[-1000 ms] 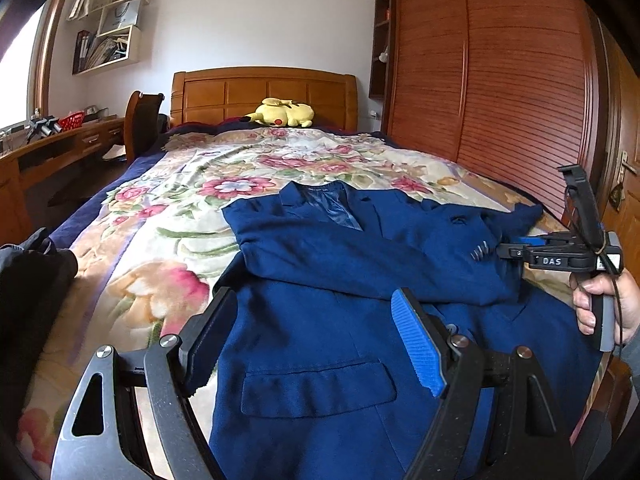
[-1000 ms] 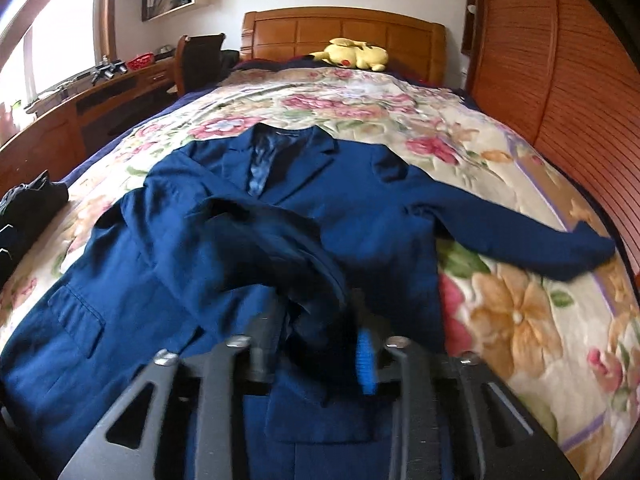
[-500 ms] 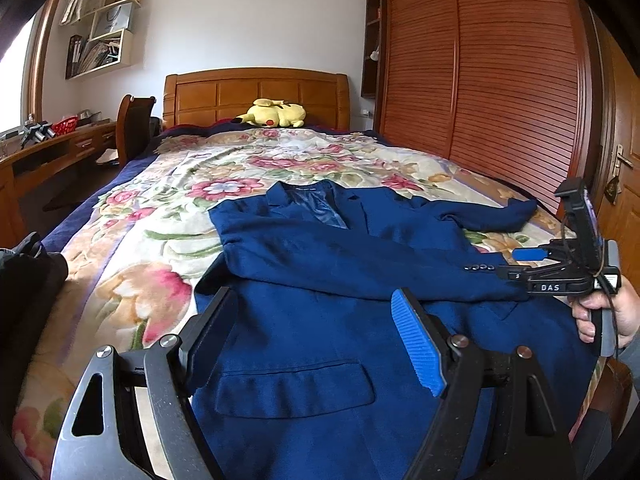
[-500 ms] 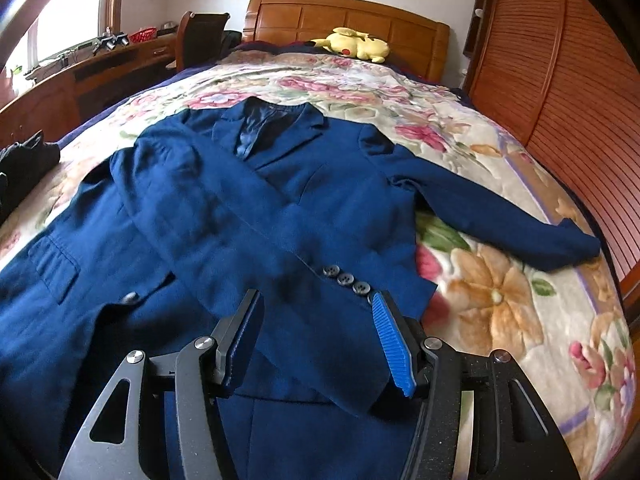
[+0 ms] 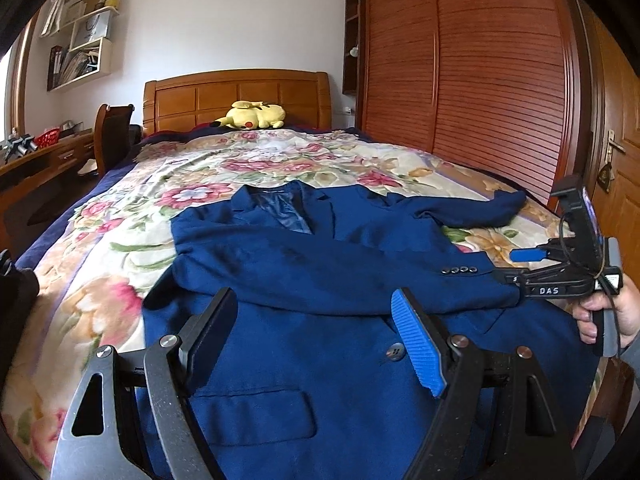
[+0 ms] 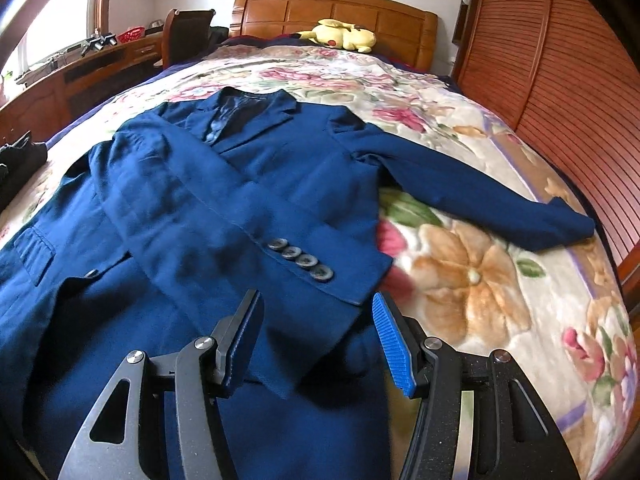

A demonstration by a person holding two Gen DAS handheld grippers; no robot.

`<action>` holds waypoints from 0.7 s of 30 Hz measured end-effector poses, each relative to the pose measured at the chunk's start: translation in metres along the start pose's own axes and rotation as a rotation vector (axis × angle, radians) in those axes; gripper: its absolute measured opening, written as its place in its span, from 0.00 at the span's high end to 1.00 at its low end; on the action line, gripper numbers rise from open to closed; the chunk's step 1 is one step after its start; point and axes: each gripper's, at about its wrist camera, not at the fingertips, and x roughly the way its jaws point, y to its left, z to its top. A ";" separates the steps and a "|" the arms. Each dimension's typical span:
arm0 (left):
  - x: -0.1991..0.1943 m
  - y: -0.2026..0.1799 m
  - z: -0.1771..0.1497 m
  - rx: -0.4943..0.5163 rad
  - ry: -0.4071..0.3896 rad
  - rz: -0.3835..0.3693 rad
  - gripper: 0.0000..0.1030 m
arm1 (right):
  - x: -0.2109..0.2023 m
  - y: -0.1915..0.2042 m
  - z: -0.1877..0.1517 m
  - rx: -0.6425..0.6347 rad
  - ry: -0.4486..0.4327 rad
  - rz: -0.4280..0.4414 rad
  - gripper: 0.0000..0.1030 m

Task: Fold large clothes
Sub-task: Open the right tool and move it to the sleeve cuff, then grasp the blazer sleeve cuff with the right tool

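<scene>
Floral bed [image 6: 472,264], blue blazer [image 6: 168,208] (one sleeve [image 6: 256,232] folded across), grippers apart.

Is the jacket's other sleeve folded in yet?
No. That sleeve lies spread out across the bedspread; only the buttoned sleeve crosses the jacket front.

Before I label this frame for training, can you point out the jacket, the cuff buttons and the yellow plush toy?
jacket [image 6: 304,160]: right wrist view, chest panel.
cuff buttons [image 6: 300,259]: right wrist view, middle of the row on the folded sleeve.
yellow plush toy [image 5: 252,116]: left wrist view, its body.
</scene>
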 end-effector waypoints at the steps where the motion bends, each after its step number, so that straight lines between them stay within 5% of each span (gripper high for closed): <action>1: 0.002 -0.002 0.001 0.000 0.001 -0.004 0.22 | 0.000 -0.004 -0.001 0.002 -0.002 -0.003 0.43; 21: 0.022 -0.025 0.013 0.017 -0.038 -0.015 0.22 | 0.029 -0.156 0.022 0.122 -0.010 -0.199 0.43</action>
